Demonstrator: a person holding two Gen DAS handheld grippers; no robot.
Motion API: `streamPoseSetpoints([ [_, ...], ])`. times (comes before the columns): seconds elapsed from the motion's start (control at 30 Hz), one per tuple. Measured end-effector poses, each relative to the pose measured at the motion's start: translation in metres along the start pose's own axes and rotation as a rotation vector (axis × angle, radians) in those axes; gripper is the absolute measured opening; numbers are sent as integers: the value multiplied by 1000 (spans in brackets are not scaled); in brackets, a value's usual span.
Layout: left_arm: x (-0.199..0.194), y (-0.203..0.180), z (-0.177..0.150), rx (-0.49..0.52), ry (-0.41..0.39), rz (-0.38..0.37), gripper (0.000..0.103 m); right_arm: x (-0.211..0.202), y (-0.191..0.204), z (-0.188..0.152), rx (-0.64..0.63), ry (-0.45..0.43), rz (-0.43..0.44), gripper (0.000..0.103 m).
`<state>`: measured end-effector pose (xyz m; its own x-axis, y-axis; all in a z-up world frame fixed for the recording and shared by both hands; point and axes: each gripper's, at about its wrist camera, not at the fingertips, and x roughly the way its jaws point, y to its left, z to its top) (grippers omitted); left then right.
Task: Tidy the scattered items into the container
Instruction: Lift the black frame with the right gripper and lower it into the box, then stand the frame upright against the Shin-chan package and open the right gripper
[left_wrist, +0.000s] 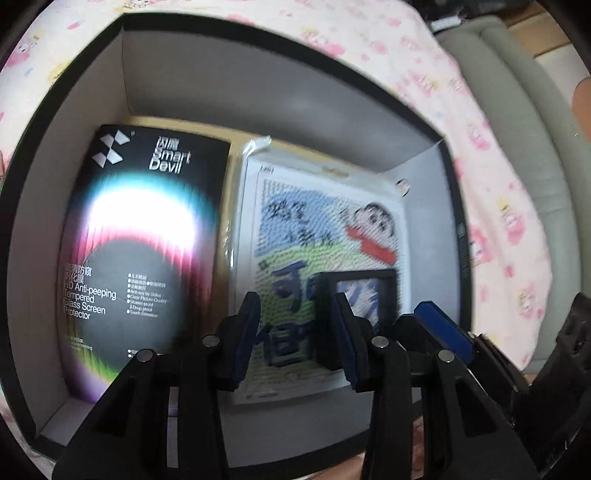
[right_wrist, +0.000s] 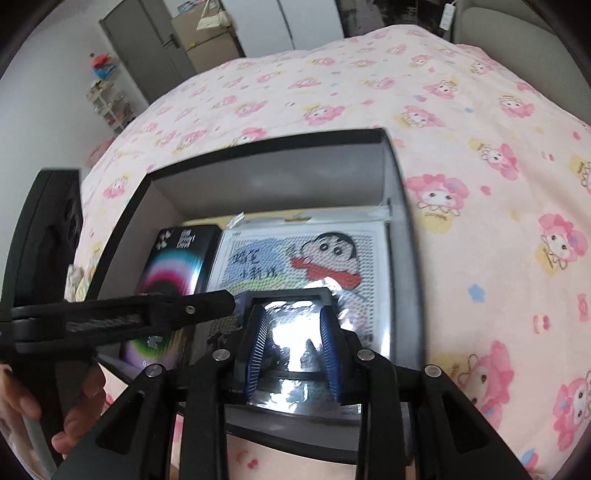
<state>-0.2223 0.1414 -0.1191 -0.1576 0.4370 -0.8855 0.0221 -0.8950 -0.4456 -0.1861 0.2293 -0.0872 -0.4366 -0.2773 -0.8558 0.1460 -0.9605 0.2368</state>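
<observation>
Left wrist view: a black-rimmed cardboard box with pale grey inner walls (left_wrist: 258, 92) sits on a pink cartoon-print bedsheet (left_wrist: 480, 155). Against the box's left wall lies a glossy black screen-protector pack with a rainbow ring (left_wrist: 144, 240), flat, its long axis running from the box's near wall to its far wall, its printed top toward the far wall. To its right, touching it, lies a clear-bagged cartoon bead-picture kit (left_wrist: 317, 229), flat, the same way up. Over the kit's near right corner is a small black square picture frame with a shiny reflective front (left_wrist: 364, 295), tilted up on its edge.

The left gripper (left_wrist: 295, 332) has its blue-padded fingers parted beside the frame's left side; whether a pad touches it I cannot tell.

In the right wrist view, the right gripper (right_wrist: 293, 350) clamps its ribbed blue pads (right_wrist: 330, 350) across the frame's (right_wrist: 291, 295) near part.
</observation>
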Motion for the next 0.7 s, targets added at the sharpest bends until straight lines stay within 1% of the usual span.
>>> streamPoseSetpoints([
  [0.13,14,-8,-4,-13,43,-53,39,14,2,-5,-5,69,-8,27],
  [0.2,19,-16,-6,-11,66,-88,38,14,2,-6,-6,73,-6,27],
  [0.3,23,-27,-8,8,75,-76,37,13,1,-7,-5,67,-27,26],
  [0.33,22,-27,-8,3,78,-88,37,13,2,-7,-7,66,-29,26],
  [0.37,22,-24,-8,-11,85,-116,37,12,2,-7,-8,62,-29,26],
  [0.4,21,-20,-8,-34,86,-146,37,12,2,-6,-10,58,-25,26],
  [0.43,16,-14,-9,-66,68,-178,37,11,1,-6,-11,56,-16,27],
  [0.47,10,-10,-9,-80,39,-189,37,10,1,-6,-11,54,-6,27],
  [0.53,-9,-7,-11,-70,-44,-135,37,10,2,-5,-18,51,15,29],
  [0.6,-25,-11,-13,-29,-107,-47,37,14,6,-1,-50,50,14,29],
  [0.63,-27,-16,-17,-2,-125,-5,37,18,11,1,-81,55,12,29],
  [0.7,-36,-17,-11,53,-155,101,37,27,19,5,-118,87,39,29],
])
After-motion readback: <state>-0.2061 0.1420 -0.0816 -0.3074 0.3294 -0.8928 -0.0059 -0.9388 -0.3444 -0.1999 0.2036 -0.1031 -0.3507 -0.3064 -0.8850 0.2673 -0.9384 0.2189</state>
